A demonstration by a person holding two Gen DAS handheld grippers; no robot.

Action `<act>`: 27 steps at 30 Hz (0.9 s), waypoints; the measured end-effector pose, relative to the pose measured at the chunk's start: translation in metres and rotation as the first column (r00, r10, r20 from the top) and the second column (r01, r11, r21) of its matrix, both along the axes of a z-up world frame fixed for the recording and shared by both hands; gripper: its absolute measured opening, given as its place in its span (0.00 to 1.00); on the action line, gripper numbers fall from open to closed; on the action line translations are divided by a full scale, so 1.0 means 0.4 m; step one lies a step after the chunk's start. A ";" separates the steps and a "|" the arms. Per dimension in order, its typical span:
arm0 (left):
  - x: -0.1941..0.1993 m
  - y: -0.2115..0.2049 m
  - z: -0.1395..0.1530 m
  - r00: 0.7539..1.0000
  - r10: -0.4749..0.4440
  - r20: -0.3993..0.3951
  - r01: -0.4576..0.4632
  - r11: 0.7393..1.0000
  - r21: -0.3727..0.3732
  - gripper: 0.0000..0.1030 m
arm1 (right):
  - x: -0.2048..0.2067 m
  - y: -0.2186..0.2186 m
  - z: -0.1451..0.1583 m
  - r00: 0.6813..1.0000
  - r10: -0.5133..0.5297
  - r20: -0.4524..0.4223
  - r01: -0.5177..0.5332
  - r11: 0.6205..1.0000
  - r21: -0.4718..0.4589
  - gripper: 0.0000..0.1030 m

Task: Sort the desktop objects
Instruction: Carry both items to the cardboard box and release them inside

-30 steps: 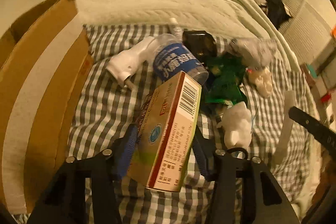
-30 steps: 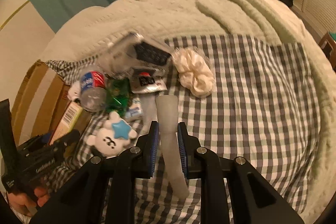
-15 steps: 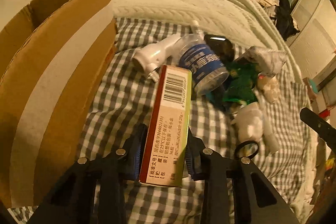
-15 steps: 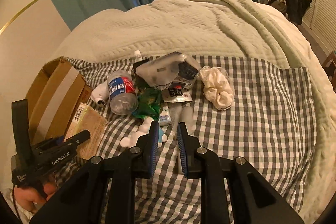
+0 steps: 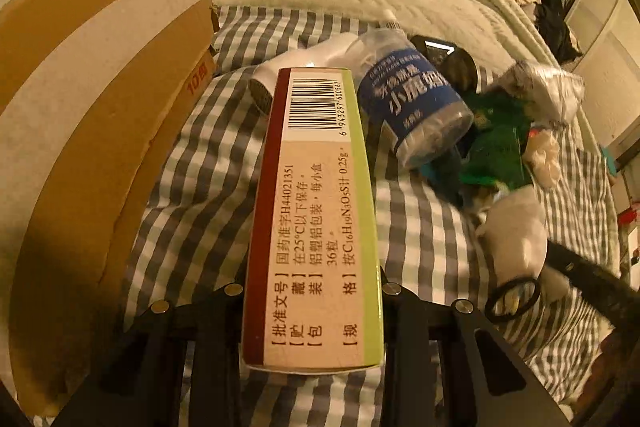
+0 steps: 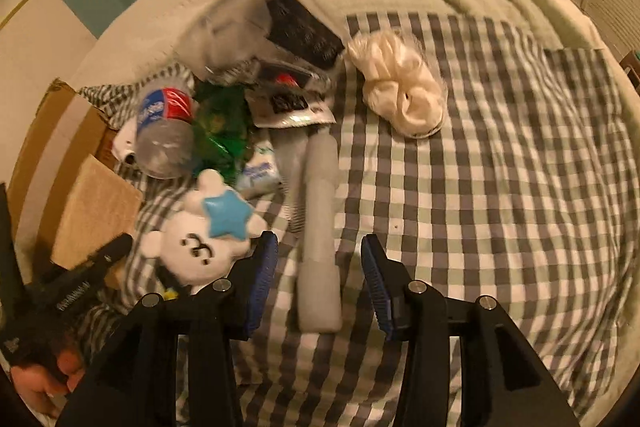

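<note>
checked bedspread (image 6: 500,187) under steeply down-tilted tools

Both views are dim and warm, tinted yellow-orange as if by indoor lamplight. Fisheye bending curves everything toward black vignetted corners. Ahead of the right tongs the pile of clutter (image 6: 256,39) is smeared by motion blur. Ahead of the left tongs, print on the medicine box (image 5: 316,211) reads sharply, with soft shadow on the checked cloth (image 5: 192,187) beside it.

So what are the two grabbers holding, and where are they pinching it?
The left gripper pinches the medicine box by its two wide sides, near its lower end. The right gripper holds nothing: its jaws are opening around the white tube lying on the cloth.
</note>
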State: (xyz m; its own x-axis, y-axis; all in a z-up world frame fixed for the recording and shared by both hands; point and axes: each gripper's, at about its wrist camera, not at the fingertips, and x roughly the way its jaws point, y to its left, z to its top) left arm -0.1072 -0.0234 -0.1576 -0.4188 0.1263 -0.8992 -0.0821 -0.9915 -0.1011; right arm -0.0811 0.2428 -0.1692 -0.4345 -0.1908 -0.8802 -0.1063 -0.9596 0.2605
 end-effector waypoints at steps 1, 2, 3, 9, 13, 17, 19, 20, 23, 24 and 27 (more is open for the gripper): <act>-0.004 -0.003 0.000 1.000 0.006 0.001 -0.006 1.000 0.008 0.30 | -0.005 -0.001 -0.010 1.000 0.006 0.008 -0.006 1.000 -0.001 0.40; -0.007 -0.006 0.001 1.000 0.014 0.002 -0.014 1.000 0.020 0.30 | -0.009 -0.003 -0.017 1.000 0.012 0.014 -0.012 1.000 0.001 0.28; -0.008 -0.009 0.002 1.000 0.023 0.006 -0.023 0.999 0.034 0.30 | -0.012 -0.006 -0.024 1.000 0.019 0.024 -0.019 1.000 0.008 0.20; 0.002 -0.006 0.039 1.000 0.020 -0.017 -0.019 0.998 0.056 0.29 | -0.004 -0.006 0.002 1.000 0.009 0.001 -0.009 1.000 0.024 0.15; 0.014 -0.006 0.103 0.998 0.016 -0.063 -0.009 0.995 0.095 0.29 | 0.015 0.019 0.092 0.997 -0.019 -0.078 0.017 1.000 -0.017 0.15; 0.032 -0.008 0.194 0.991 0.014 -0.132 0.002 0.993 0.120 0.29 | 0.040 0.018 0.191 0.987 -0.021 -0.161 0.012 0.998 -0.056 0.15; 0.045 -0.010 0.246 0.985 0.015 -0.169 0.007 0.992 0.127 0.29 | 0.044 -0.010 0.245 0.980 -0.001 -0.200 -0.011 0.998 -0.059 0.15; 0.054 -0.013 0.278 0.981 0.016 -0.192 0.009 0.992 0.128 0.29 | 0.048 -0.032 0.270 0.976 0.014 -0.219 -0.025 0.998 -0.049 0.15; 0.065 -0.029 0.342 0.973 0.027 -0.231 0.003 0.992 0.129 0.29 | 0.064 -0.098 0.352 0.958 0.068 -0.280 -0.082 0.996 -0.041 0.15; 0.071 -0.040 0.367 0.969 0.038 -0.245 -0.006 0.991 0.130 0.29 | 0.070 -0.110 0.375 0.951 0.083 -0.297 -0.100 0.994 -0.044 0.15; 0.083 -0.084 0.424 0.958 0.071 -0.278 -0.033 0.990 0.139 0.29 | 0.089 -0.189 0.448 0.925 0.139 -0.354 -0.170 0.984 -0.056 0.15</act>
